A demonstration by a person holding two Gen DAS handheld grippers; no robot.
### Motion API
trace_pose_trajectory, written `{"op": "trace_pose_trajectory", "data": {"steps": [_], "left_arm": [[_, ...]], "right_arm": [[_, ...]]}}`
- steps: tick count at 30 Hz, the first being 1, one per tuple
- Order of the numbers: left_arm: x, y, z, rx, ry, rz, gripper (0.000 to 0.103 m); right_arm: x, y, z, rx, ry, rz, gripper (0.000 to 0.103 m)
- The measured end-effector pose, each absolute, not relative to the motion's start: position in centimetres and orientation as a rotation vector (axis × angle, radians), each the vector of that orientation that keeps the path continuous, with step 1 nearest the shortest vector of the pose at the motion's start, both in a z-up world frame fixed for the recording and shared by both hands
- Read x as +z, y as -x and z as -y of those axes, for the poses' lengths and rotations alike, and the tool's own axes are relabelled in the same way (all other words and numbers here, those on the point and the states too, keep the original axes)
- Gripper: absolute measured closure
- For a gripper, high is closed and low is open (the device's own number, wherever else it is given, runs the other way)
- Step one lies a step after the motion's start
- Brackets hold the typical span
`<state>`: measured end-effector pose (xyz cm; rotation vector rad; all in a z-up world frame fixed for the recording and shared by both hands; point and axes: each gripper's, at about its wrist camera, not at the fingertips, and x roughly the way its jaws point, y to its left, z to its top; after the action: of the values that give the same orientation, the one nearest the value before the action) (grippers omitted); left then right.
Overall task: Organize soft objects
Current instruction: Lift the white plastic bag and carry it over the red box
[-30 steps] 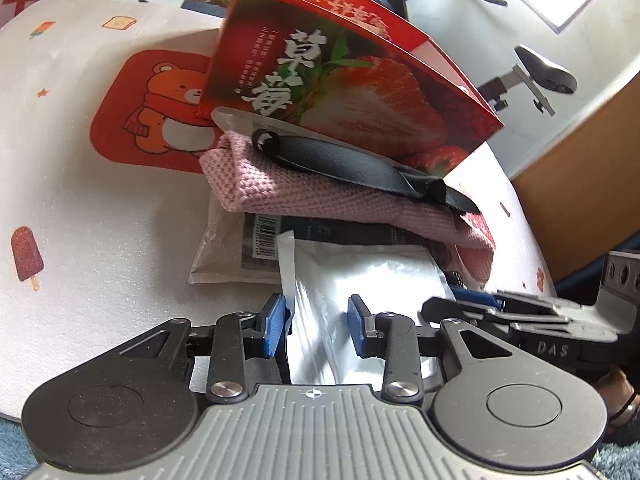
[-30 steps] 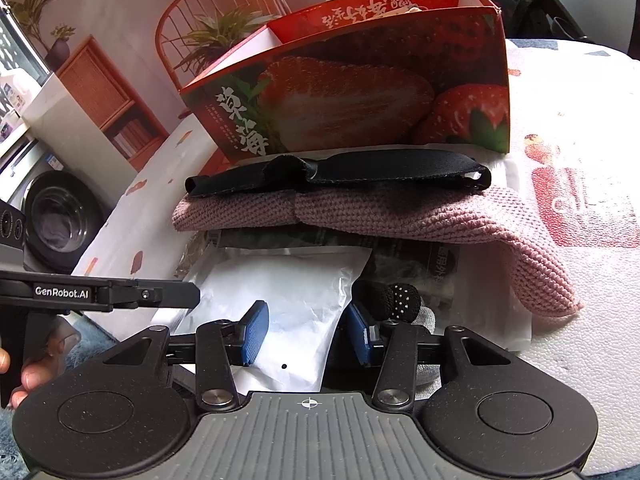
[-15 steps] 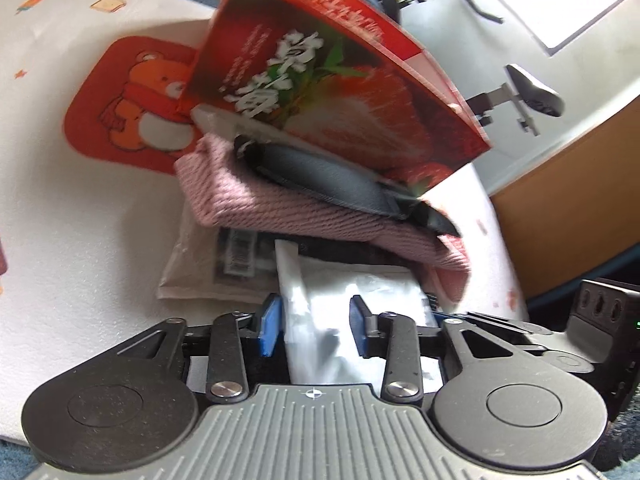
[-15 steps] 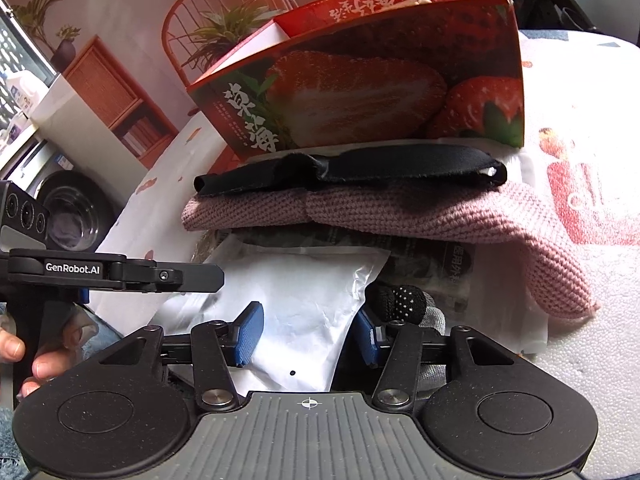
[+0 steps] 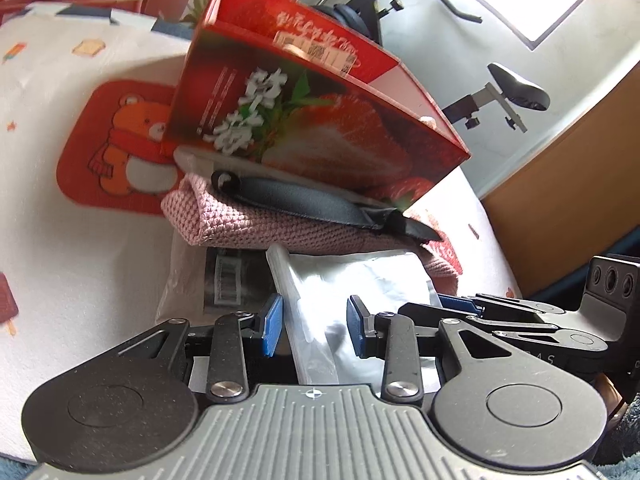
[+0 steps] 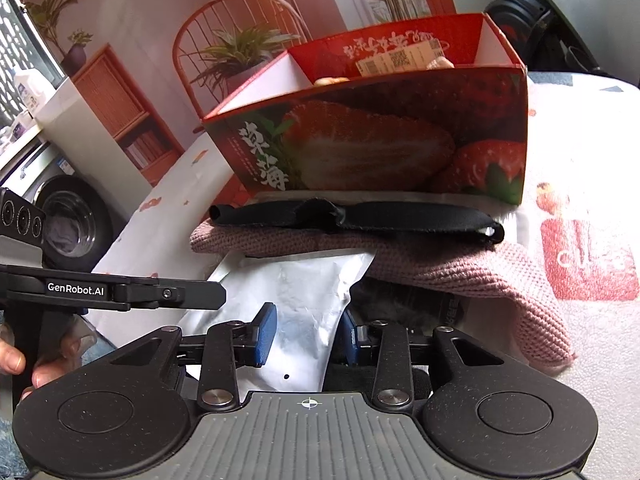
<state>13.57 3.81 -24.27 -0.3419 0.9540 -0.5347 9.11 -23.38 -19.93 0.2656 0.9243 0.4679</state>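
Under pink knit cloth (image 6: 440,264): white pouch (image 6: 304,292), far end hidden.

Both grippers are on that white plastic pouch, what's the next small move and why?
Probably lift the white plastic pouch a little and draw it back. The left gripper and right gripper both straddle its near edge, while its far end is tucked under the pink knitted cloth.

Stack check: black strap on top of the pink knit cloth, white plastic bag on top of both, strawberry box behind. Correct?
Not quite. The white plastic bag lies under the pink knit cloth, not on top; the right wrist view shows its far edge tucked beneath the cloth. The rest holds: the black strap rests on the cloth, and the strawberry box stands behind.
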Motion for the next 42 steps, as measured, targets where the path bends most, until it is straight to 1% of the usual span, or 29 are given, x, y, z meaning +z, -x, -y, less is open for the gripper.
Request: {"op": "trace_pose_trajectory", "data": {"steps": [13,22,30,34,42], "left_arm": [[-16.7,-14.1,-2.5,-0.585,0.244,-0.761,0.068],[-13.3,-15.9,-1.8,-0.574,0.230,-0.682,0.068],[-12.3,-18.5,-1.3,-0.558,0.234,-0.647,0.068],[-12.1,-20.3,-0.7,-0.541,0.240,-0.651,0.068],[-12.0,-24.8,0.2,-0.523,0.231,-0.635,0.068]], "right_arm": [[-14.3,-9.9,24.7,0.454,-0.252,-0.770,0.070],[-10.6,-12.4,24.7,0.460,-0.217,-0.705,0.070],[-8.9,-16.1,24.5,0.459,-0.158,-0.678,0.070],[-8.7,-18.2,24.7,0.448,-0.153,-0.686,0.070],[-8.6,-23.3,25.5,0.441,-0.133,-0.628,0.070]]}}
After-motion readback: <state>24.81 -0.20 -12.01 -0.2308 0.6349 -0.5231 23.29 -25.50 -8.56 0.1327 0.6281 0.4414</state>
